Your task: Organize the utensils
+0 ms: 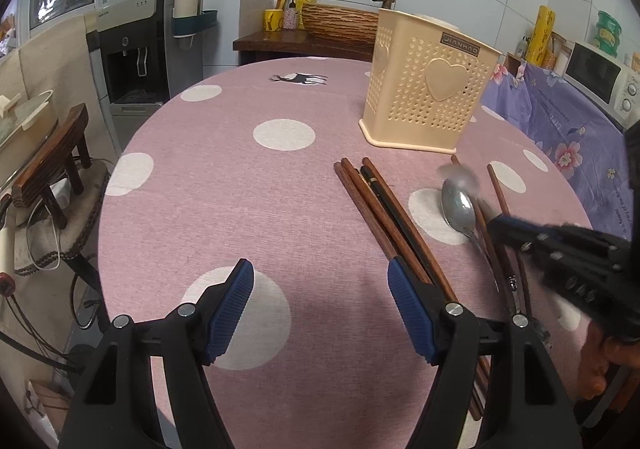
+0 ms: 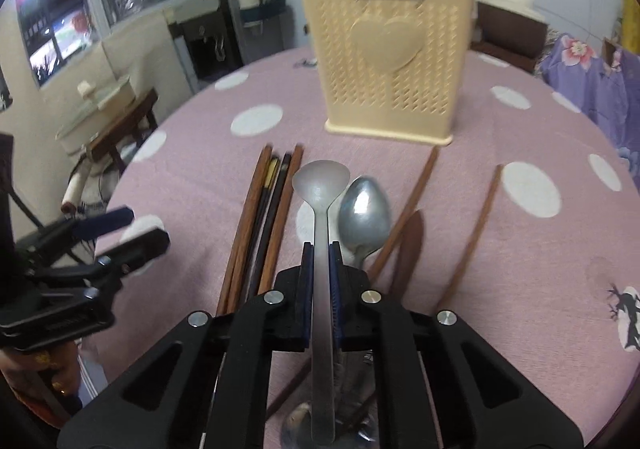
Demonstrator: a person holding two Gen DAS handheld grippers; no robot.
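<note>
Right hand-held gripper [image 2: 321,249] clamped shut on the handle of a flat metal spoon [image 2: 320,185], bowl pointing straight ahead toward the cream holder [image 2: 390,65] standing upright further back on the tabletop [image 2: 520,249]. Long axis in line with the fingers, so likely a lift and tip-down next. Left hand-held gripper [image 1: 320,309] wide open, empty, hovering near the bundle of chopsticks [image 1: 384,217] (just beside its right pad). Second spoon [image 2: 364,209] lying loose alongside.
</note>
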